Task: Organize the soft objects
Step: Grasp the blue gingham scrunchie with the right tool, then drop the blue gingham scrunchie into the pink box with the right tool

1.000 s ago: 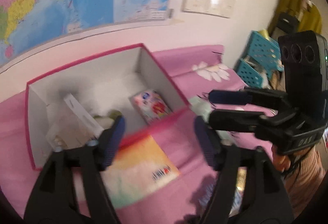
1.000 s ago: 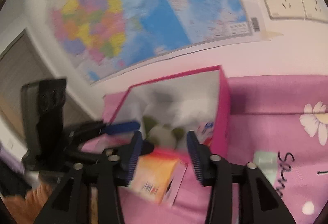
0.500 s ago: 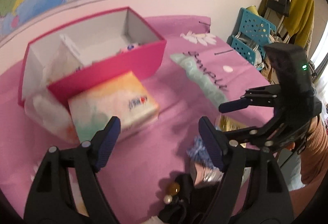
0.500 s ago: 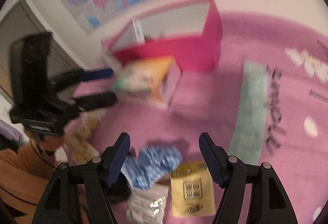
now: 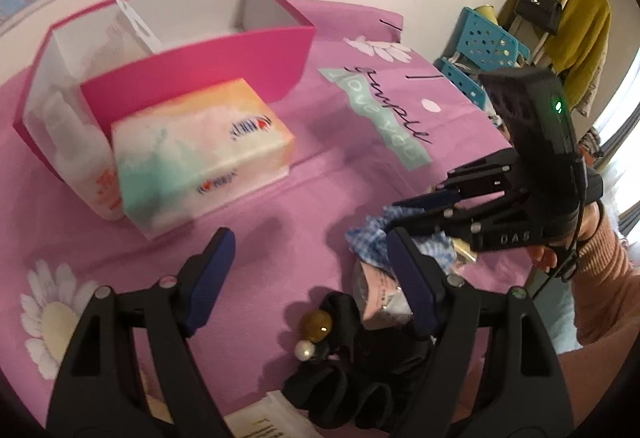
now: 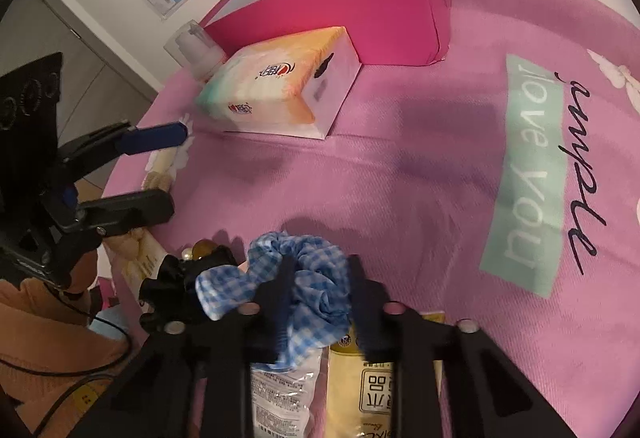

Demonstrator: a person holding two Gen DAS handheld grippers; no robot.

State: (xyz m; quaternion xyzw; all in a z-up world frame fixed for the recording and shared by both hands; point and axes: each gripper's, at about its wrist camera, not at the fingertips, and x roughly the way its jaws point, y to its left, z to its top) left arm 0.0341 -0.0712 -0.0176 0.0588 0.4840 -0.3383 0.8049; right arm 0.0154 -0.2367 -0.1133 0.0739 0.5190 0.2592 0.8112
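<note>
A blue checked scrunchie (image 6: pixel 312 250) lies on the pink bedspread (image 6: pixel 420 177) near the front edge. My right gripper (image 6: pixel 320 266) is over it and its jaws are closing, with the fabric bunched between the pads. In the left wrist view the right gripper (image 5: pixel 394 215) is at the right, on the blue checked scrunchie (image 5: pixel 366 234). My left gripper (image 5: pixel 308 242) hangs open and holds nothing, just above a black scrunchie (image 5: pixel 352 358) with two beads. A pastel tissue pack (image 5: pixel 200 157) rests against the pink box (image 5: pixel 192 77).
A clear plastic bottle (image 6: pixel 196 49) stands left of the pink box (image 6: pixel 360 9). A yellow packet (image 6: pixel 376 378) and a clear packet (image 6: pixel 280 390) lie under my right gripper. Blue crates (image 5: pixel 488 45) and hanging clothes (image 5: pixel 576 25) are beyond the bed, at the right.
Both grippers have swung from the pink box down to the bed's front edge. The right jaws, wide half a second ago, have narrowed onto the blue scrunchie. The left stays open.
</note>
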